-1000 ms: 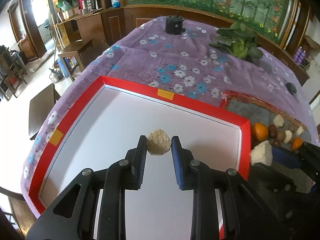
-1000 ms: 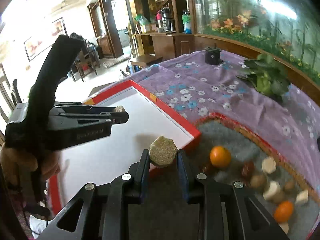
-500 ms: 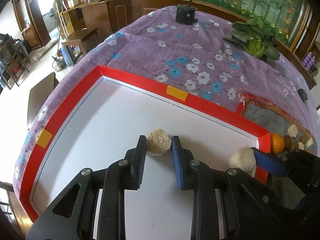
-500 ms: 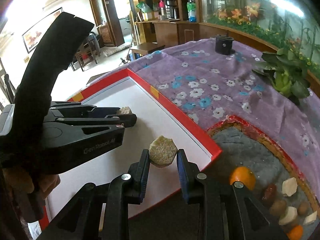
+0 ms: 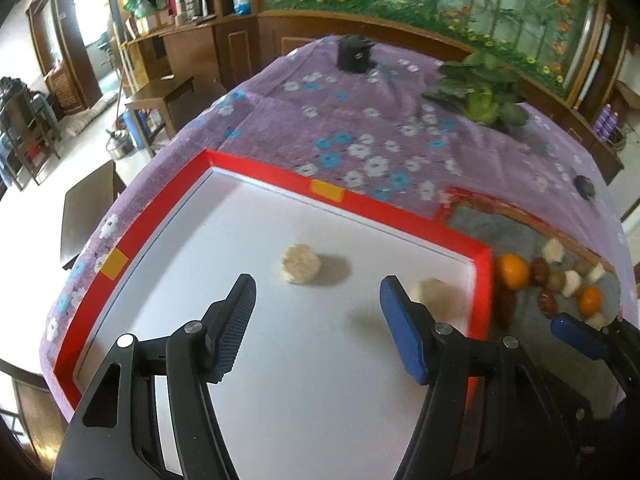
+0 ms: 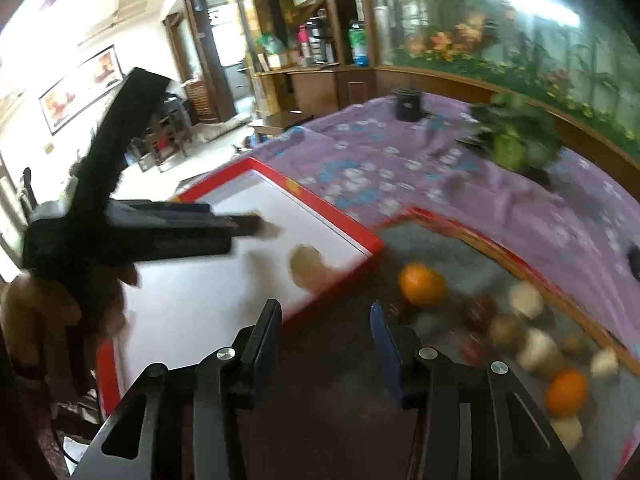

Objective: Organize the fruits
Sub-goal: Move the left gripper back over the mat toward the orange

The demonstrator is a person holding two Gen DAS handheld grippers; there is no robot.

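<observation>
Two beige hexagonal pieces lie on the white tray with the red rim (image 5: pixel 400 212). One piece (image 5: pixel 300 264) rests just beyond my left gripper (image 5: pixel 317 284), whose jaws are opening wide with nothing between them. The other piece (image 5: pixel 434 292) sits by the tray's right rim. In the right wrist view this piece (image 6: pixel 306 266) lies ahead of my right gripper (image 6: pixel 325 310); its jaws are opening and hold nothing. There the left gripper (image 6: pixel 256 224) shows from the side, over the tray.
Right of the white tray is a grey-lined tray (image 6: pixel 500 256) with two oranges (image 6: pixel 422 284) (image 6: pixel 566 392) and several brown and pale pieces. A leafy plant (image 5: pixel 480 96) and a black cup (image 5: pixel 354 54) stand farther back on the purple flowered cloth.
Both grippers have let go of their beige pieces, which now lie on the white tray, and both pairs of jaws have spread. The right gripper has drawn back towards the grey tray.
</observation>
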